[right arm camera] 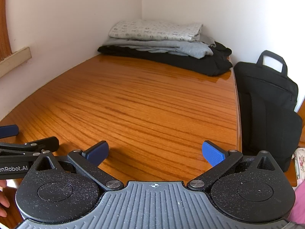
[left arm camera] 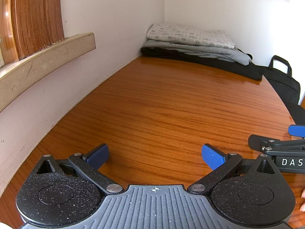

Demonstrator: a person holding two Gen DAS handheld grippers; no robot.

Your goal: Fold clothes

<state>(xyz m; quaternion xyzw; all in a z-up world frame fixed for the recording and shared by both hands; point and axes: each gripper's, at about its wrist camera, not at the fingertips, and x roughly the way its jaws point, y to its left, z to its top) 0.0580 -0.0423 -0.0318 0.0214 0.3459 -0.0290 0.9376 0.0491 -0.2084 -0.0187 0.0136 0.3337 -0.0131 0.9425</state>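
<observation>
Clothes lie in one folded stack of three layers at the far corner of the table, upper middle of both frames: a patterned pale piece on top, a grey piece under it, a black piece at the bottom, spreading widest.

Two grippers show. Left gripper sits low over the near table, level, its two blue-padded fingers spread wide with nothing between them. Right gripper sits the same way just beside it, fingers likewise wide apart and empty. Both are well apart from the stack.

Each view catches the other gripper at its edge: the left view shows it at lower right with white lettering, the right view at lower left with a printed name. One black bag stands off the table's right edge; the right view shows it whole with its handle, the left view only part at the right edge. Only the left view shows the wooden panel and pale ledge large at upper left. Only the right view shows a hand at lower left and a pink sleeve at lower right.
</observation>
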